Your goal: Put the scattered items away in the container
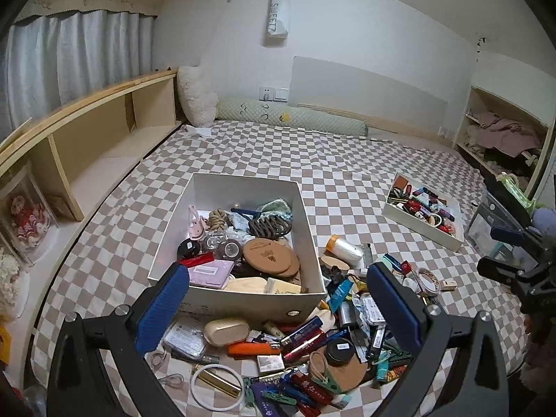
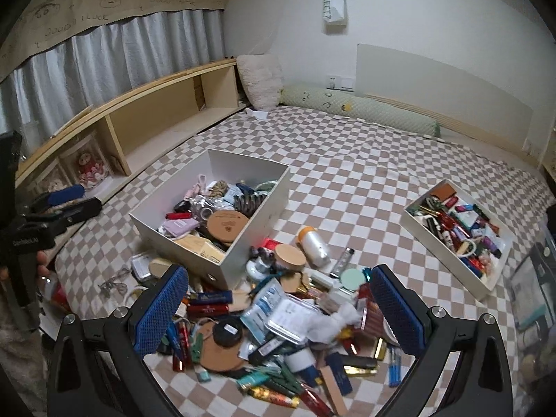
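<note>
Hovering wide open, empty: left gripper (image 1: 278, 309) and right gripper (image 2: 278, 309) above clutter pile (image 2: 278, 330) on checkered bedsheet (image 2: 347, 180). White box (image 1: 243, 299), half filled, sits touching pile — short carry.

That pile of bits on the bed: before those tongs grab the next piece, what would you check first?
1. Left tongs open and empty: ok.
2. Right tongs open and empty: ok.
3. Big white box within reach, just behind the pile: ok.
4. Room left in the box: ok, though its floor is mostly covered.
5. A piece lying free to pinch: ok, the orange lighter lies on top; much of the pile overlaps.
6. Which container is meant, the box or the shallow tray: cannot tell.
</note>
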A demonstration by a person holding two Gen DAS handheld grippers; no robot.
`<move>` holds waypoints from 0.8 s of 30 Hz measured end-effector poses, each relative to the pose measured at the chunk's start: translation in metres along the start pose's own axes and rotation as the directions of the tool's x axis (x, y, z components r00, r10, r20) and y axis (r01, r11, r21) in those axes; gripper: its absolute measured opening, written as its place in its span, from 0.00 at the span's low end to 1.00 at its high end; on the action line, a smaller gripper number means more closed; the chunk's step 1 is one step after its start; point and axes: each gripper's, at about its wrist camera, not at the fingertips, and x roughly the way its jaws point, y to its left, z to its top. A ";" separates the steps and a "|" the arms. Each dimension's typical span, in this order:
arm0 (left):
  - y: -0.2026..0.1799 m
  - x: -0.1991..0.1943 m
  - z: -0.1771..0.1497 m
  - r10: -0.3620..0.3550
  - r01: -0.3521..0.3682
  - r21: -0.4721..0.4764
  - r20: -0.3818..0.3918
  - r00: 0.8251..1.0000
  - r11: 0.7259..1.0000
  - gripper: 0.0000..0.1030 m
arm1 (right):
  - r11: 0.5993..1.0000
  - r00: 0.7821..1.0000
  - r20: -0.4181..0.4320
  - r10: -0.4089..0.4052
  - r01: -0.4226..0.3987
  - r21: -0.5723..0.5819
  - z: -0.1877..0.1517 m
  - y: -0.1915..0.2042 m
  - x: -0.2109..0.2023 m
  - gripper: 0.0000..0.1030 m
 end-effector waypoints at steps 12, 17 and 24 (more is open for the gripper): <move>-0.009 -0.009 -0.020 0.016 -0.016 -0.013 -0.007 1.000 1.000 1.00 | 0.995 0.998 0.016 -0.064 0.063 0.071 -0.031 -0.025 -0.023 1.00; -0.012 -0.013 -0.025 0.011 -0.011 -0.020 -0.001 1.000 1.000 1.00 | 0.990 0.996 0.032 -0.087 0.083 0.113 -0.041 -0.037 -0.033 1.00; -0.017 -0.015 -0.034 0.009 -0.009 -0.017 -0.004 1.000 1.000 1.00 | 0.983 0.993 0.025 -0.117 0.112 0.143 -0.049 -0.049 -0.038 1.00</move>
